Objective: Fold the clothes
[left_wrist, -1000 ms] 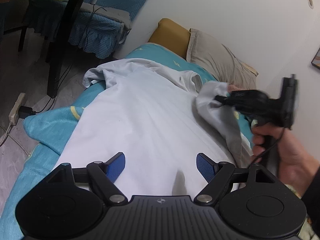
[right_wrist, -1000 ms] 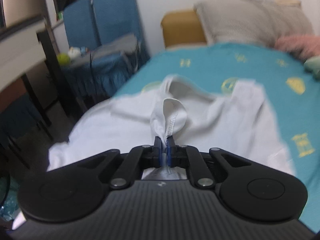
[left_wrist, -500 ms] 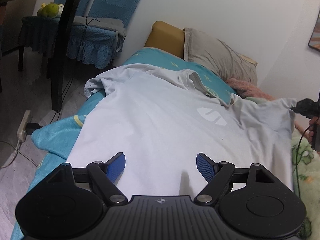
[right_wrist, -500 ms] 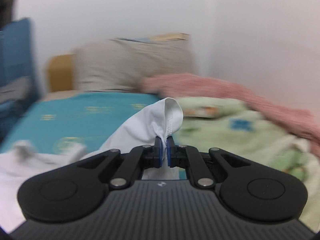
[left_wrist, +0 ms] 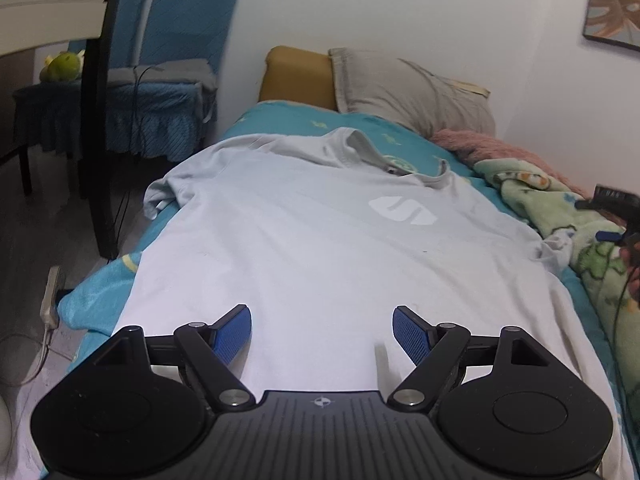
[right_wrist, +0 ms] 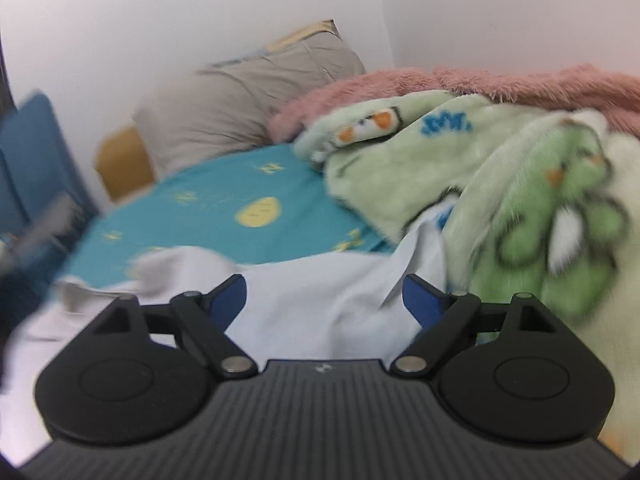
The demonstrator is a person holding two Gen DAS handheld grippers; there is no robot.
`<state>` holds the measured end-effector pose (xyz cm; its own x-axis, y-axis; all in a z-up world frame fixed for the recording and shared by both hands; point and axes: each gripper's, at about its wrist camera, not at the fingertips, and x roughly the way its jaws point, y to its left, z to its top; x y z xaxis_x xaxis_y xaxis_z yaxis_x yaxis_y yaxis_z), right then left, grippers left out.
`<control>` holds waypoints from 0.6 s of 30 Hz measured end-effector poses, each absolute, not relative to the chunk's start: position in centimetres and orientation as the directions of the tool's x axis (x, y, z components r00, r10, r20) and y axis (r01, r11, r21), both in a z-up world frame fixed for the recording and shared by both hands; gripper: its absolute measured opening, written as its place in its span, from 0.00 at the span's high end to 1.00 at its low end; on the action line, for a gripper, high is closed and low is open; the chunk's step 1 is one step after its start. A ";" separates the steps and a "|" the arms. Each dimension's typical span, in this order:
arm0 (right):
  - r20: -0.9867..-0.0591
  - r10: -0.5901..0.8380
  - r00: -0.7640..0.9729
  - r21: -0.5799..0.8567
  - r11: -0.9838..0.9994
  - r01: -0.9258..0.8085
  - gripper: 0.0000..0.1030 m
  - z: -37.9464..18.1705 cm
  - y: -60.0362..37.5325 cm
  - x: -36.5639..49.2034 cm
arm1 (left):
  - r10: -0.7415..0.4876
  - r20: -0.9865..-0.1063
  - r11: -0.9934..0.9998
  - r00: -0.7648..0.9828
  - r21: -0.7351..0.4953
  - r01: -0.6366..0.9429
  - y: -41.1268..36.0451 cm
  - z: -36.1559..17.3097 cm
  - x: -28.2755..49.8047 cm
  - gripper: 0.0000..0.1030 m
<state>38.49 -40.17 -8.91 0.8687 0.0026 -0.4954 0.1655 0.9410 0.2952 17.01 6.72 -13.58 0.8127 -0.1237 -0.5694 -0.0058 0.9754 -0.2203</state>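
Left gripper (left_wrist: 322, 326), bottom centre of the left view: jaws spread, nothing between the pads, hovering over the hem end of the shirt (left_wrist: 320, 240). Right gripper (right_wrist: 324, 300), bottom centre of its own view: jaws have just been opening and stand wide; the right sleeve (right_wrist: 416, 248) lies loose just beyond them, not pinched. In the left view the right gripper shows only as a dark sliver at the right edge.

Shirt: one, pale grey, spread flat face-up down the middle of the left view on the teal sheet (left_wrist: 280, 114), collar toward the pillows at top, logo right of centre. Left sleeve bunched at the bed edge, left-centre. Right sleeve rumpled against the green blanket (right_wrist: 520, 200), right side.

Risks, as a guess:
- Right sleeve rests partly on the fluffy blanket; a fold from there may drag the blanket or leave a crease.
- Left sleeve hangs near the bed edge; a pull on the hem could slide the shirt toward the floor.
- Thin fabric, so a deep pinch may catch the sheet too.
- Right view is blurred, so the sleeve's exact lie is uncertain.

Count: 2 grippers, 1 shirt, 1 grey pillow (left_wrist: 412, 92), 1 mustard cushion (left_wrist: 296, 76), 1 green blanket, 1 pink blanket (right_wrist: 500, 80), 1 wall picture (left_wrist: 612, 4).
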 end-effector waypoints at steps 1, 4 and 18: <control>-0.480 0.015 0.877 0.317 0.935 0.158 0.16 -7.9 -39.4 36.5 | -0.131 -0.563 0.977 0.816 -0.212 0.011 6.3 -13.2 16.5 0.22; -0.459 0.058 0.886 0.368 0.921 0.131 0.16 -4.8 -36.8 30.3 | -0.198 -0.558 0.974 0.806 -0.202 0.099 4.8 -12.1 14.9 0.22; -0.369 0.220 0.903 0.596 0.801 0.049 0.16 -0.5 -33.7 12.0 | -0.587 -0.652 0.792 0.480 -0.338 0.508 -9.6 -11.9 8.1 0.30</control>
<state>11.99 -33.68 -0.52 0.9030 0.2199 -0.3691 0.0487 0.8012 0.5964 8.09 -9.57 -11.89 0.4802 -0.5867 -0.6520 0.5082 0.7920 -0.3384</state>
